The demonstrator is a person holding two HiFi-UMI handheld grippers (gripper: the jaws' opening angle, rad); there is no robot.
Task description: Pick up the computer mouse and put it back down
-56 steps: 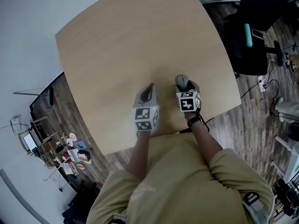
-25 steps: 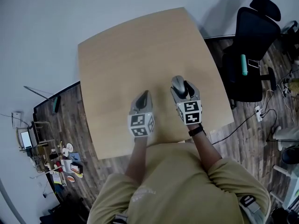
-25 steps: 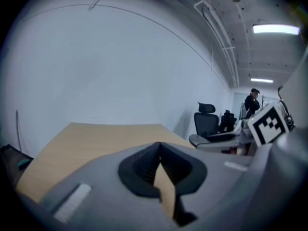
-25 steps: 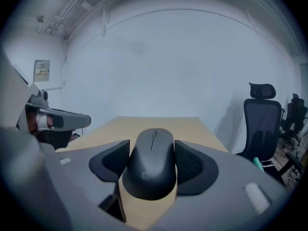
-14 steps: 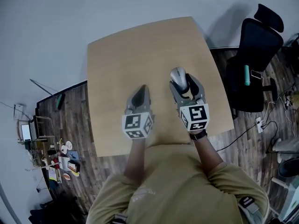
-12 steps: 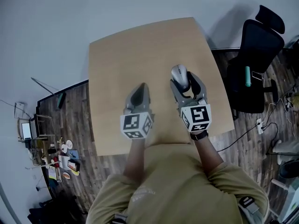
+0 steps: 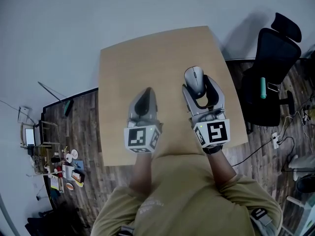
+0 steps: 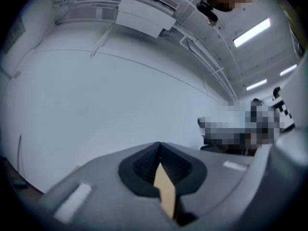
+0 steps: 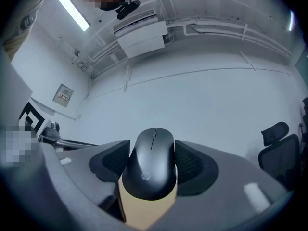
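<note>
The dark grey computer mouse (image 7: 195,80) (image 9: 151,162) is lifted well above the wooden table (image 7: 133,68), clamped between the two pads of my right gripper (image 7: 195,82) (image 9: 152,163), which is shut on its sides. Its scroll wheel faces up and away from me. My left gripper (image 7: 144,98) (image 8: 160,158) hangs beside it to the left at about the same height, its jaws shut together with nothing between them. Both gripper views look out level at a white wall and ceiling.
A black office chair (image 7: 272,77) (image 9: 281,150) stands on the wood floor to the table's right. Cables and a power strip (image 7: 278,140) lie near it. A cluttered corner with small items (image 7: 64,163) sits at the lower left.
Both grippers have risen toward the camera, the right one carrying the mouse up off the table. The table now looks smaller and farther below.
</note>
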